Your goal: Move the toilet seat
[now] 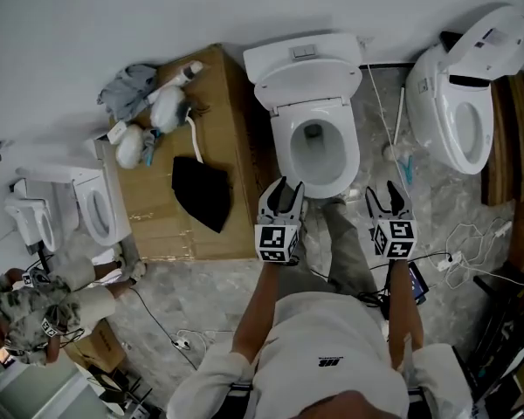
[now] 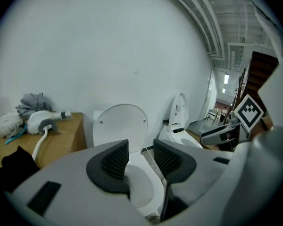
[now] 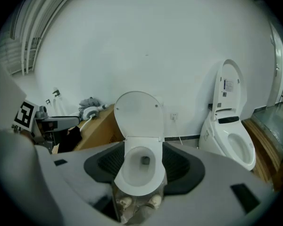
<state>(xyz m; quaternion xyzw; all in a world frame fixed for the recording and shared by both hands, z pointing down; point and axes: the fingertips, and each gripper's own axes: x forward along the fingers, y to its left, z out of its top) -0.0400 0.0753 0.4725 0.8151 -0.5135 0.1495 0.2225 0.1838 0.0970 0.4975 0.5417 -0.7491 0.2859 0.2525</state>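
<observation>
Toilet (image 1: 307,77) standing on marbled floor (image 1: 201,295) by white wall (image 1: 70,24).
I am holding left gripper (image 1: 282,192) clenched empty, right gripper (image 1: 386,197) spread empty, both just short of toilet seat (image 1: 282,147) lying on the bowl; wooden crate (image 1: 218,85) crowding its left edge.

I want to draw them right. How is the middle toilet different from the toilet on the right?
The middle toilet has a boxy tank behind its round lid; the right toilet shows no separate tank and a taller lid with a label. The middle toilet faces the person squarely; the right toilet is angled. Both are white with lids up.
</observation>
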